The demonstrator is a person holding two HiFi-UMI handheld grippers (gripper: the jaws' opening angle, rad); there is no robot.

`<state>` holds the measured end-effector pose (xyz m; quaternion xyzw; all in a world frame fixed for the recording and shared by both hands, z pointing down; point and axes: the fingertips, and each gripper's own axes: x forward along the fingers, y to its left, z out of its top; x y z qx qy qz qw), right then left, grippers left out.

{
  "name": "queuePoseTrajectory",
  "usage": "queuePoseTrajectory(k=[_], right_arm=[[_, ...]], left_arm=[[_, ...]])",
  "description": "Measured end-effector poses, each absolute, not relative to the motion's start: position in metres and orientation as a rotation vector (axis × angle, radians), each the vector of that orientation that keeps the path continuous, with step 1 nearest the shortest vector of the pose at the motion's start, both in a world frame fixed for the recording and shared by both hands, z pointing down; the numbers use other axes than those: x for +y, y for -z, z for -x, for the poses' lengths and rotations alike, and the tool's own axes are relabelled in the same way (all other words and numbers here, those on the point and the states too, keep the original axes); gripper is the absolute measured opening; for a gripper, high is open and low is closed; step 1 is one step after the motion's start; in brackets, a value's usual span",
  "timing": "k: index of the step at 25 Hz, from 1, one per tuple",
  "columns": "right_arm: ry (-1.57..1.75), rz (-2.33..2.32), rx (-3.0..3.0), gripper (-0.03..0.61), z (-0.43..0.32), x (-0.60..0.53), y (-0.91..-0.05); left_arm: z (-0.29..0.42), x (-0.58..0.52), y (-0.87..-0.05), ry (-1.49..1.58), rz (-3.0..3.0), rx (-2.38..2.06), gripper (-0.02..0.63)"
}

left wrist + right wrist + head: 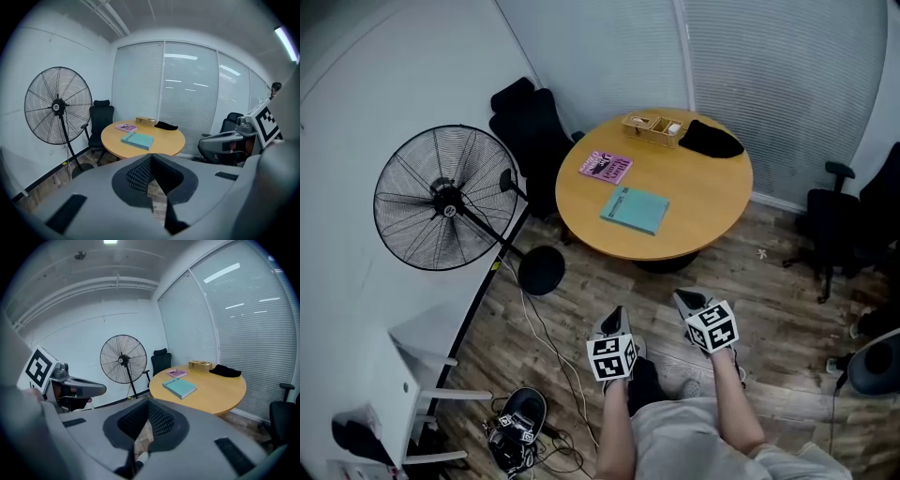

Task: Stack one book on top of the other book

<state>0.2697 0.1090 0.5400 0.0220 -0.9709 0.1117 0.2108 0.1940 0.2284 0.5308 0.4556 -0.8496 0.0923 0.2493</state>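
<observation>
While left hand-held gripper (616, 319), right hand-held gripper (684, 301) clenched; teal book (635, 208), pink book (606, 167) apart.

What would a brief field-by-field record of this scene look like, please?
Table: round wooden table
Books: teal book and pink book, lying flat, apart, not stacked
Also on table: wooden box, black cloth
Beside table: pedestal fan, black office chair
Left gripper: fingers together, empty, short of the table
Right gripper: fingers together, empty, short of the table
</observation>
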Motion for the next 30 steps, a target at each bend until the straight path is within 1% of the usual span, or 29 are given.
queuePoseTrajectory(k=[10, 23, 30], right_arm=[[-0.307, -0.079, -2.696, 0.020, -0.240, 0.098, -0.542], [-0.325, -0.292, -2.660, 0.020, -0.173, 0.039, -0.546], [-0.405, -0.377, -2.635, 0.020, -0.139, 0.022, -0.552]], left_arm=[[-0.173, 0.208, -0.531, -0.289, -1.338, -2.271, 0.026], [-0.084, 0.133, -0.528, -0.301, -1.516, -2.164, 0.026], [-0.045, 0.097, -0.534, -0.320, -1.633, -2.068, 0.026]])
